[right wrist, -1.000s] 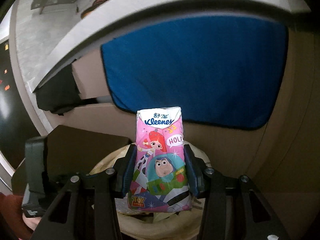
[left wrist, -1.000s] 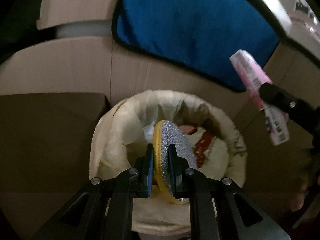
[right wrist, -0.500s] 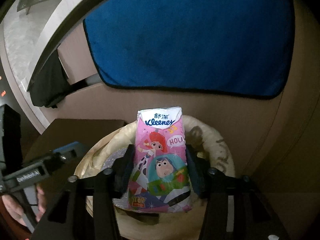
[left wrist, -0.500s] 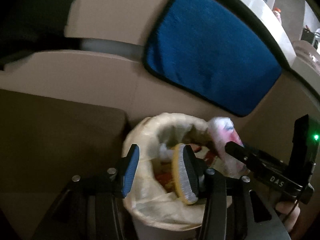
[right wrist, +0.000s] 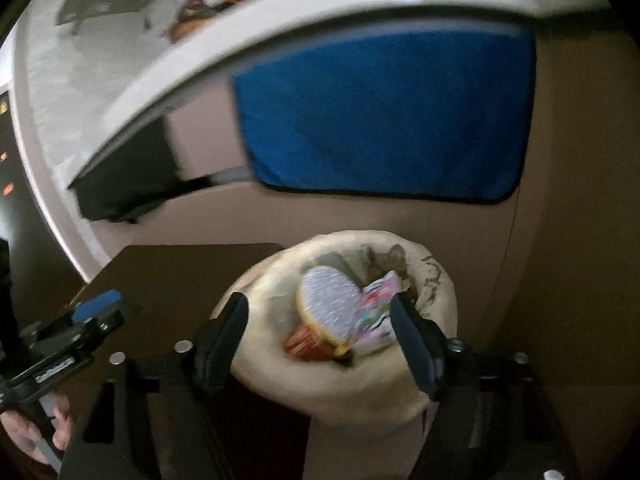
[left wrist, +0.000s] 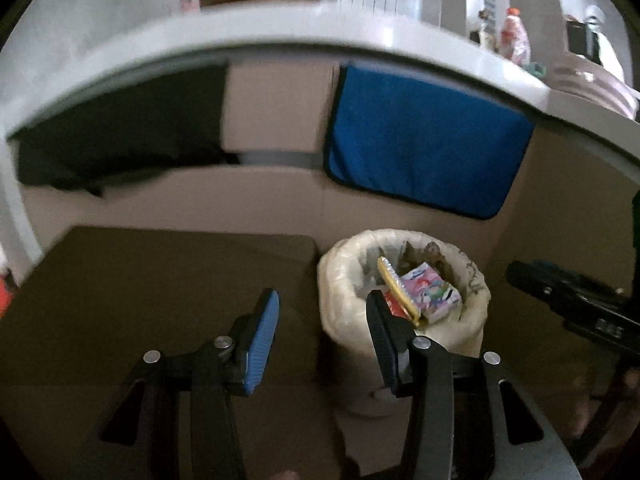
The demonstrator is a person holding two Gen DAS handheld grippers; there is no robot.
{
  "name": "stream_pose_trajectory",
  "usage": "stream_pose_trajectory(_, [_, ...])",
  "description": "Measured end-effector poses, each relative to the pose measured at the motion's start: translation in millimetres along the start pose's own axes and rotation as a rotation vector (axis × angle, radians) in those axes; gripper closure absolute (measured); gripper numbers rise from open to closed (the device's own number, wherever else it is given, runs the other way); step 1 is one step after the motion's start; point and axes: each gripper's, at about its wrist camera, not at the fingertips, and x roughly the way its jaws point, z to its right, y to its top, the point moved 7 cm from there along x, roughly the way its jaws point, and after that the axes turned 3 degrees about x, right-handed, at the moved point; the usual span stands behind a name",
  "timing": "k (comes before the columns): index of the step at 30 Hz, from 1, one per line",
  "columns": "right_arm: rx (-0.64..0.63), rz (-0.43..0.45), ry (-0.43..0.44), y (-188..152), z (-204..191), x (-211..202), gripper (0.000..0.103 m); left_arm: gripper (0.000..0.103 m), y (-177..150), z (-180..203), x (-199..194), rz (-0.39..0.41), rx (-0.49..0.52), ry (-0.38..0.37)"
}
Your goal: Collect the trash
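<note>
Cream plastic-lined round bin [right wrist: 436, 280] brims: silver-and-yellow scouring pad [right wrist: 330, 306] and pink tissue packet [right wrist: 378, 316] could spill. Left claw [left wrist: 322, 338] empty; right claw [right wrist: 320, 338] just spread, empty.

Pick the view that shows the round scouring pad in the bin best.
Right wrist view: the scouring pad shows its broad silver face, leaning on the pink tissue pack inside the trash bin. The left wrist view shows the pad edge-on, just its yellow rim.
</note>
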Motion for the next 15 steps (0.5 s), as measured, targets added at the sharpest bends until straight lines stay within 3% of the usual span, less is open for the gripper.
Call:
stream_pose_trajectory(4, [-0.082,0.049,0.013,-25.4,-39.2,-54.5,0.024,0.056,-19.4,1.0,-62.4,0.060,0.044,0.056])
stream_pose_trajectory(7, [-0.144,0.091,-0.055,-48.4,-60.2,-86.0,0.024,0.056,-35.4,-0.4,-99.5,0.077,0.038,0.066])
stream_pose_trajectory(9, [-0.179,0.120,-0.098,-63.2,-72.6,-105.3,0.023,0.056,-45.8,-0.5,-115.9,0.066,0.035,0.067])
stream_pose_trajectory(15, [-0.154,0.152,-0.110,-84.6,-88.6,-142.5,0.023,0.056,-64.7,1.1,-152.4,0.030,-0.033,0.094])
